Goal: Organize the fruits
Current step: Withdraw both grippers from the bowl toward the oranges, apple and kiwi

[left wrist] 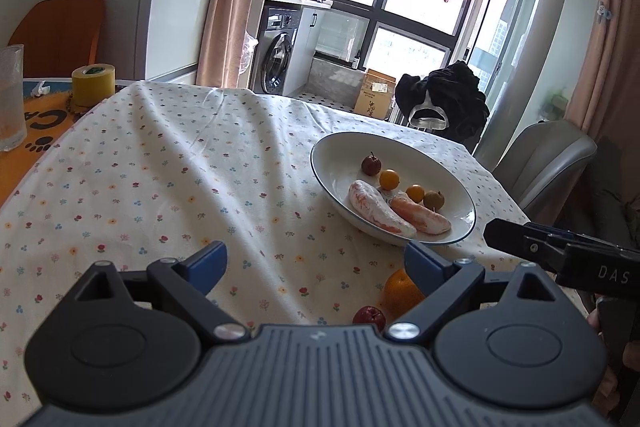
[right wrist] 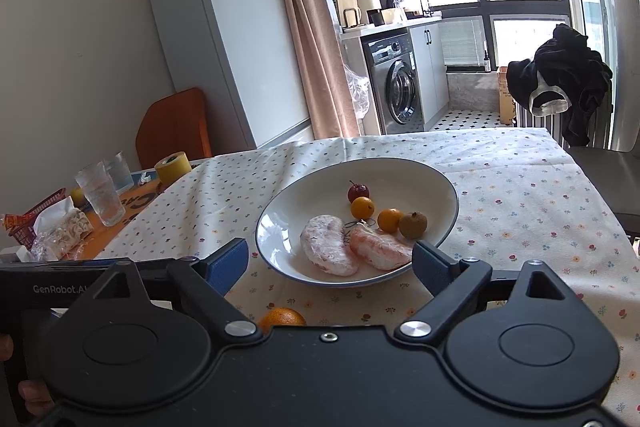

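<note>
The left hand-held gripper (left wrist: 316, 259) stands released, its blue-padded jaws wide apart with nothing between them. Just under its right jaw lie a round orange (left wrist: 400, 289) and, beside it, a small red apple-like fruit (left wrist: 369, 315), both on the worktop's white flower-print cloth (left wrist: 168, 167). Ahead and to the right sits the white shallow bowl with a dark rim (left wrist: 328, 167), holding two peeled pinkish citrus segments (left wrist: 378, 209), two small orange fruits, a small dark red fruit and a brownish one.

The right hand-held gripper (right wrist: 330, 261) is likewise released and empty; the bowl lies directly ahead between its jaws, the orange just below its left jaw.

At the worktop's left end stand a clear ribbed glass (right wrist: 100, 201) and a yellow tape roll (right wrist: 173, 167). Beyond are a white fridge (right wrist: 228, 39), a silver washing machine (right wrist: 394, 83) and large windows.
</note>
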`<state>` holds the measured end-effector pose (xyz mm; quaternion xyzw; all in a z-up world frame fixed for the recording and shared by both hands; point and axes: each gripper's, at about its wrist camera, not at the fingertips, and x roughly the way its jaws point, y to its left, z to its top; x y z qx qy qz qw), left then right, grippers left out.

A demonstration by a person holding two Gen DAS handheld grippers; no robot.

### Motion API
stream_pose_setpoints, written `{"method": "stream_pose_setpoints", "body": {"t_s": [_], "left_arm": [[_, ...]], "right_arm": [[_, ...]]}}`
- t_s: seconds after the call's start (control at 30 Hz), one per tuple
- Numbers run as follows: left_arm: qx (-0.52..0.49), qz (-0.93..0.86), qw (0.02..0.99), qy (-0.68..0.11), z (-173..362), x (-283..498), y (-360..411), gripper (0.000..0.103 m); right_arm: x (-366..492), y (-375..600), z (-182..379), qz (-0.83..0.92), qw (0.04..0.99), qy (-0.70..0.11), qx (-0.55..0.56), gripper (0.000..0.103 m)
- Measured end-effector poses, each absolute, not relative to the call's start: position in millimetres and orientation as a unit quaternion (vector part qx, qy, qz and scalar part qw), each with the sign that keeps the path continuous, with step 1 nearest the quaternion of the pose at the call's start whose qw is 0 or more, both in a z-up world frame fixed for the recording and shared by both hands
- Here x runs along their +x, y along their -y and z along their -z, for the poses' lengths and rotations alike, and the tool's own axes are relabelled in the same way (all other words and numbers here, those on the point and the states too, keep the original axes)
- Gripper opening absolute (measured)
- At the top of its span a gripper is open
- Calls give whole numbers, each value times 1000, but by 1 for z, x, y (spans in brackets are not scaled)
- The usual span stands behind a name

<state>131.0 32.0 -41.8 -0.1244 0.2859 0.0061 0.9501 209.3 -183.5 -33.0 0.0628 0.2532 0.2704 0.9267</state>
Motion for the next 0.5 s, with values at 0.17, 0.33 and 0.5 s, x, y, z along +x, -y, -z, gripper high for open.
{"method": "stream_pose_setpoints", "body": {"t_s": [0.17, 0.33, 0.5], "left_arm": [[-123, 6, 951, -284, 44, 120, -28, 94], [-123, 13, 951, -285, 48, 113, -25, 94], [-118, 26, 949, -293, 53, 108, -20, 92]], "right_arm": [[199, 183, 35, -278, 924, -257, 52, 89], [188, 180, 39, -289, 920, -261, 39, 88], [182, 181, 46, -300, 912, -275, 43, 87]]}}
